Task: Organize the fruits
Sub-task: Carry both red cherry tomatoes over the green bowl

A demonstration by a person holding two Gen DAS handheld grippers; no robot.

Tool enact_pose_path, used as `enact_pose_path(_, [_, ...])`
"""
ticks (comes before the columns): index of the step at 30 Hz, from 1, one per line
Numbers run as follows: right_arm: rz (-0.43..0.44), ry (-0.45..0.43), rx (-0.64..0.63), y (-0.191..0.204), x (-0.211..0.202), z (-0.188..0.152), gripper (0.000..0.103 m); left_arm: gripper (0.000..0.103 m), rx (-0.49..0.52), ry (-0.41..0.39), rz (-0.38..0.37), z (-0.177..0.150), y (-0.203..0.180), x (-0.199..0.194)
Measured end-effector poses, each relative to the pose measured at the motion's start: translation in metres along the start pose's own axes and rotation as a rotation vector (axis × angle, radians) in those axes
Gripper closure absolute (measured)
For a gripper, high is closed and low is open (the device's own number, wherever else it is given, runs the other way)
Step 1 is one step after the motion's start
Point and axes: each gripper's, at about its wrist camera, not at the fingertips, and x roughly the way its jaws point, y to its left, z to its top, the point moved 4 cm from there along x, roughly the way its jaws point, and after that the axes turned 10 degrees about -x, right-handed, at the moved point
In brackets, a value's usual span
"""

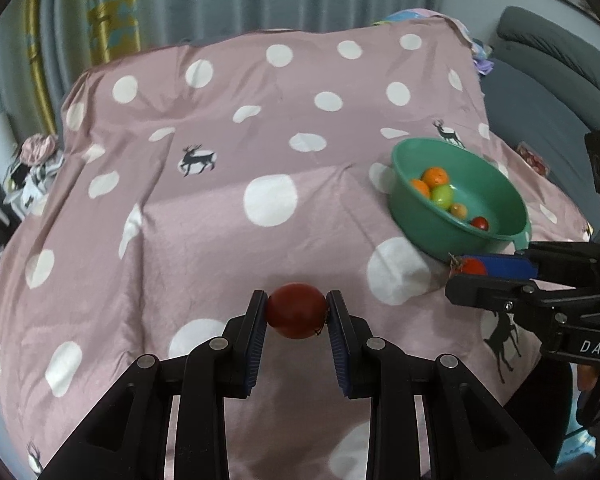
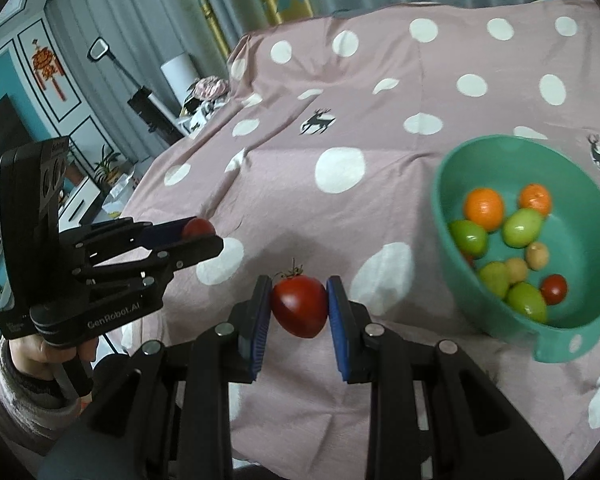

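Note:
My left gripper (image 1: 297, 309) is shut on a red tomato (image 1: 296, 310) and holds it above the pink dotted cloth. It also shows in the right wrist view (image 2: 204, 236), at the left, with its tomato (image 2: 197, 227). My right gripper (image 2: 299, 300) is shut on a second red tomato (image 2: 299, 305) with a green stem. It shows in the left wrist view (image 1: 462, 270) just below the bowl, with its tomato (image 1: 473, 267). A green bowl (image 2: 496, 308) (image 1: 420, 224) to the right holds oranges (image 2: 484, 208), green fruits (image 2: 522, 227), small tan fruits and a small tomato (image 2: 553, 289).
The pink cloth with white dots and deer (image 1: 260, 160) covers the whole raised surface and drops off at its edges. A grey sofa (image 1: 548, 80) stands at the right. Clutter and a cabinet (image 2: 100, 184) lie beyond the left edge. Curtains hang behind.

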Motion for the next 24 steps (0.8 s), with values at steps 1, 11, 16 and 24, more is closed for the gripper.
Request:
enact_pose_path(1, [-0.002, -0.006, 0.004, -0.001, -0.002, 0.000, 0.075, 0.073, 0.009, -0.002, 0.000, 0.001, -0.004, 0.000])
enact_pose_path(11, [-0.029, -0.066, 0.045, -0.026, -0.022, -0.003, 0.075, 0.073, 0.087, -0.010, 0.007, 0.011, -0.037, 0.003])
enact_pose_path(16, [-0.045, -0.089, 0.067, -0.039, -0.032, -0.003, 0.075, 0.073, 0.118, -0.006, 0.004, 0.016, -0.051, 0.008])
enact_pose_path(24, [-0.072, -0.121, 0.111, -0.061, -0.044, -0.005, 0.075, 0.073, 0.176, -0.005, -0.005, 0.027, -0.077, 0.018])
